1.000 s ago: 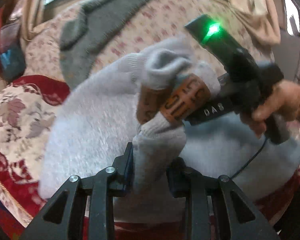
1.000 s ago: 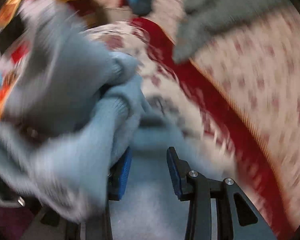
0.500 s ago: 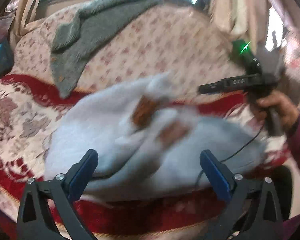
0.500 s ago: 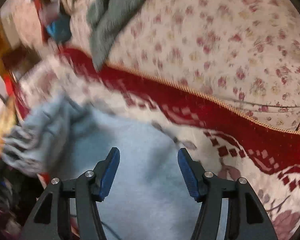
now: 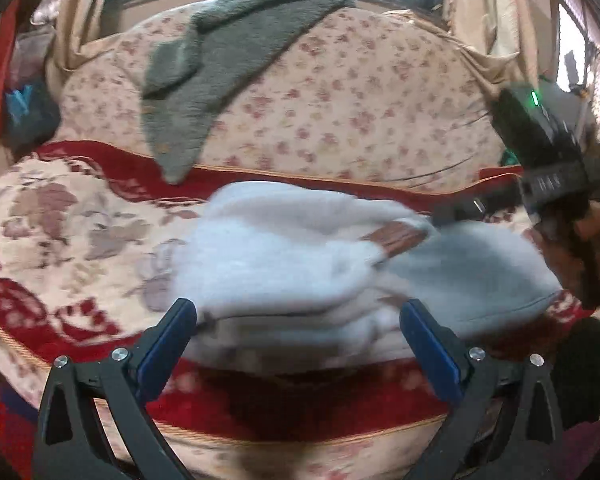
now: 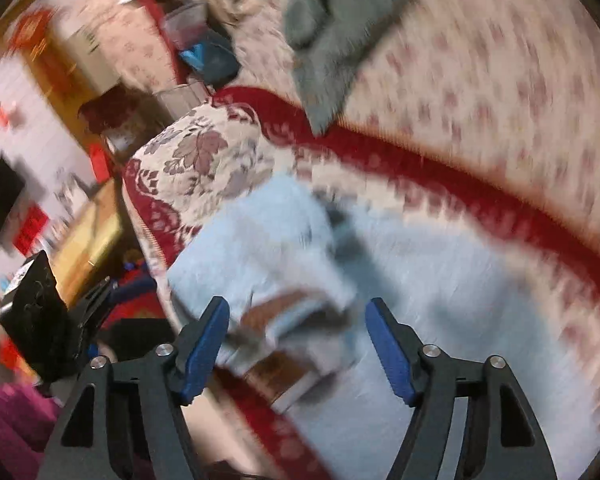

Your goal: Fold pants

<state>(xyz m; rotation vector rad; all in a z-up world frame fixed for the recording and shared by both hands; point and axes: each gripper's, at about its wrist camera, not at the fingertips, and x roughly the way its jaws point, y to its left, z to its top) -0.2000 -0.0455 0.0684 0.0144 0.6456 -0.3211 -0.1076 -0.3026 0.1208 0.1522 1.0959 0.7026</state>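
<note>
The pale grey-blue fleece pants [image 5: 300, 264] lie folded in a heap on the red and cream sofa seat, a brown waistband label [image 5: 396, 236] showing on top. My left gripper [image 5: 298, 316] hangs open and wide just in front of the heap, holding nothing. In the left wrist view the right gripper's body with its green light [image 5: 548, 148] is held up at the right by a hand. My right gripper [image 6: 298, 320] hovers above the pants [image 6: 420, 280], its jaws opening, with the folded waistband below the gap and no pad pressing on cloth.
A dark grey garment [image 5: 224, 64] hangs over the floral sofa back [image 5: 360, 112]. The red-bordered seat cover [image 5: 60, 248] stretches left of the pants. Clutter and a wooden table [image 6: 88, 236] stand beyond the sofa's left end.
Both grippers let go of the pants and opened. The cloth dropped onto the seat into a folded heap. Both hands drew back and up, the right one rolling.
</note>
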